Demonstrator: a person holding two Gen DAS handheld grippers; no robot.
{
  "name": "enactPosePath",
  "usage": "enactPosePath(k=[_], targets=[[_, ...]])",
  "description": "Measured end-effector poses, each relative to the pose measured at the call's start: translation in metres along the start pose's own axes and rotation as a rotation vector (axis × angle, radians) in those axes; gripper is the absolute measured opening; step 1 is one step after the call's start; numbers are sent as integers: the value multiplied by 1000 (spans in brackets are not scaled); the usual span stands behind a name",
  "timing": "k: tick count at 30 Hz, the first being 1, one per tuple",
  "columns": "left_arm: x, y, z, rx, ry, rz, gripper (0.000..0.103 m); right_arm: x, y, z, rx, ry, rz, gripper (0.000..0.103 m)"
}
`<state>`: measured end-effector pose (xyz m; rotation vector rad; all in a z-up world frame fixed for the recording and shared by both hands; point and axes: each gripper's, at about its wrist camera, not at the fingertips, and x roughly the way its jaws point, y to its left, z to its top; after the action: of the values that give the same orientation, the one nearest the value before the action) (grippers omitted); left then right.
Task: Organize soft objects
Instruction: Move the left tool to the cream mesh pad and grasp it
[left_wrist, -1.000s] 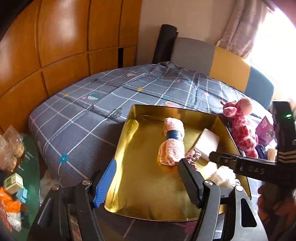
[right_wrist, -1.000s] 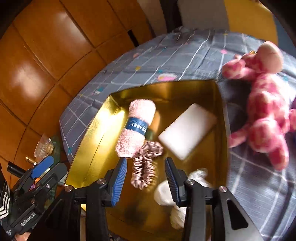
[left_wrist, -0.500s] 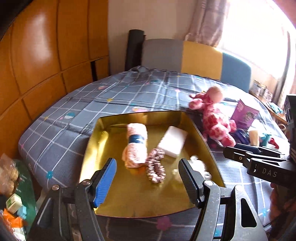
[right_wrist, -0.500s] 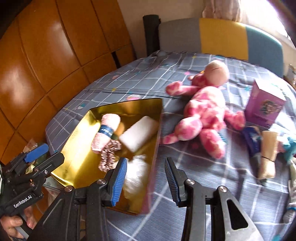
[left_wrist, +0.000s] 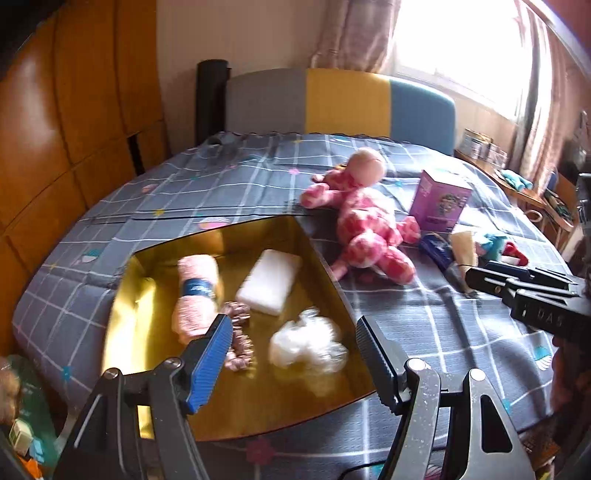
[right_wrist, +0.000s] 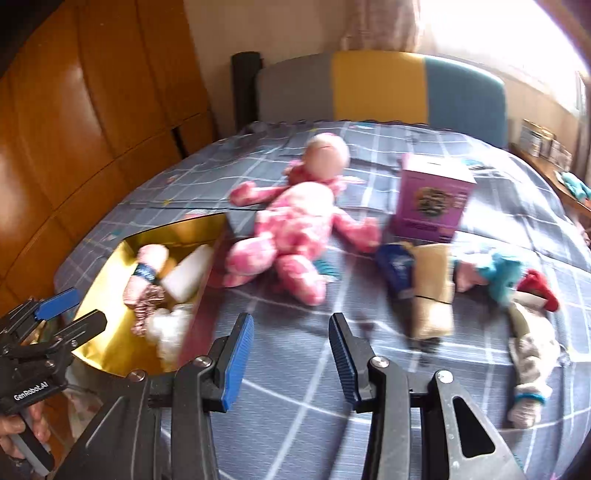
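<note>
Nearest in the left wrist view, the left gripper (left_wrist: 293, 354) hangs with its jaws spread wide and nothing between them, above the near edge of the gold tray (left_wrist: 125, 332). Inside the tray, near to far, lie a white fluffy wad (left_wrist: 306, 345), a brownish scrunchie (left_wrist: 240, 332), a rolled pink towel (left_wrist: 195, 291) with a blue band, and a white sponge block (left_wrist: 269, 280).

The right gripper (right_wrist: 291, 354) is likewise released and empty, held over bare checked bedspread (right_wrist: 295, 391) right of the tray. Its view alone shows the loose pile at the right: a tan roll (right_wrist: 432, 291), a dark blue packet (right_wrist: 395, 269), a teal and red soft toy (right_wrist: 509, 273) and a grey-white rag doll (right_wrist: 528, 354). The left view gives the tray contents clearly; the right view sees them only obliquely.

Farther off, the pink plush toy (right_wrist: 291, 225) sprawls on the bedspread just right of the tray's far corner, with a purple box (right_wrist: 432, 199) upright beyond it.

Compared with one second ago, both cameras have drawn back and swung right: the right gripper, then over the scrunchie in the tray, is now outside it.
</note>
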<state>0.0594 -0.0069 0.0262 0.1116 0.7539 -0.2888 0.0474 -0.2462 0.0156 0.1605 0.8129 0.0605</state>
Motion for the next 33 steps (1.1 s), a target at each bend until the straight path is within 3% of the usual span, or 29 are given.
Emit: enactPosePath(k=[14,18,22,33], targets=[[30,-81,25,115,34,-166,70,-44,-146,-4,194,-61,-283,43],[44,-104,31,123,71,-227,62,-42,-179,-7,234,-69,-324,43],[61,-135,38,149,106,-280,62,-36,-203,-13,279,-74,-329,43],[134,-223,51,190,240,-332,62,-32,-226,-20,427,-68,-197,43]])
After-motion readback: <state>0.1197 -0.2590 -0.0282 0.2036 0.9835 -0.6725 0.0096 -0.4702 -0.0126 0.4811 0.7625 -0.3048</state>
